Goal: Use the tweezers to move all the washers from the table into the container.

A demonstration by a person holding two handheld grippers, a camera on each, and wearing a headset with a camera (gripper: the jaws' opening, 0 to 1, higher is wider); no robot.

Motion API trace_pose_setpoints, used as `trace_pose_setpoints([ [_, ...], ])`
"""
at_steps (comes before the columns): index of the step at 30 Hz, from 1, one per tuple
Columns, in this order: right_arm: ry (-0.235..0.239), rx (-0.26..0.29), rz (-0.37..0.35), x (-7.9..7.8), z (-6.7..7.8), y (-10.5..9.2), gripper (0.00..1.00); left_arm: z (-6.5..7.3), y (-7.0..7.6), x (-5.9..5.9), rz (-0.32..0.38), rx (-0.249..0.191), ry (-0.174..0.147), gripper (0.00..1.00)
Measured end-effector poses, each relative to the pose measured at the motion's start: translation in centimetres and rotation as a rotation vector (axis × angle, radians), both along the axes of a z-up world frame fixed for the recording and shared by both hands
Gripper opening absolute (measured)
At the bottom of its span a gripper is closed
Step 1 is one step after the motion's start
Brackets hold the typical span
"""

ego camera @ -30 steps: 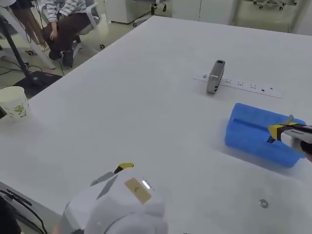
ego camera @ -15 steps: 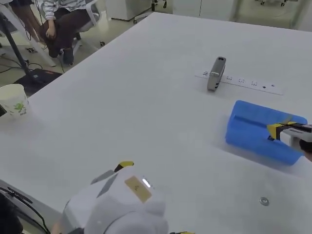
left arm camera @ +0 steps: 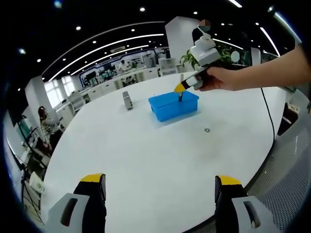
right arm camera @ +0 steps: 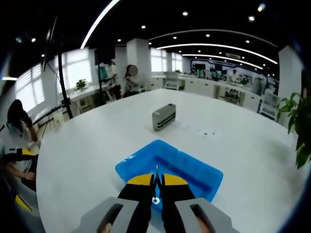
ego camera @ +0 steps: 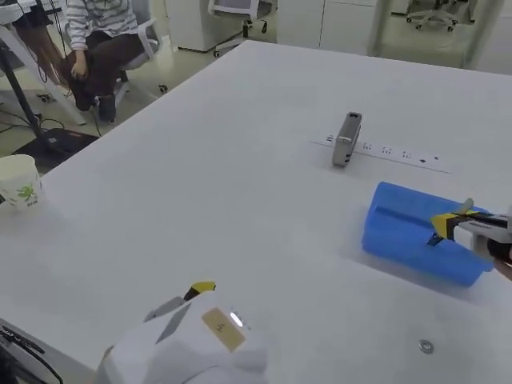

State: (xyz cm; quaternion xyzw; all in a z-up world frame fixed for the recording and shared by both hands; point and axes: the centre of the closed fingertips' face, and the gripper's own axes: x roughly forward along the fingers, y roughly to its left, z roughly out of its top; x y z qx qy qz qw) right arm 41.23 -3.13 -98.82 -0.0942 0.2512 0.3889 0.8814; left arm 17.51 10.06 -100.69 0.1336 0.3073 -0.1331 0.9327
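Across the last second the whole head view slides, so the head has turned. The desk and the blue container keep their places. The right claw stays above the container, pressed together on the tweezers, so I judge a drop-off is under way or just done. The left claw hangs spread and empty over the desk's near side. One washer still lies on the desk, apart from the container, so the task is unfinished. The left gripper view adds a side-on look: the tweezers point down into the container. I cannot tell whether they carry a washer.
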Motion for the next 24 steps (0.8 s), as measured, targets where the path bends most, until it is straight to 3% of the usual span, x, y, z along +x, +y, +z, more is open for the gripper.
trace_pose_setpoints([
  [10,-0.043,-0.02,0.035,-1.6,2.4,-0.4,0.01,0.3,-0.2,0.0,-0.007,-0.004,-0.014,0.96],
  [15,-0.066,0.001,0.058,-3.0,4.1,-0.1,0.01,0.5,-0.1,0.1,-0.005,-0.008,-0.024,0.96],
  [24,-0.049,0.035,0.097,-6.0,5.3,0.1,0.02,0.7,-0.1,0.1,-0.003,-0.003,-0.035,0.96],
])
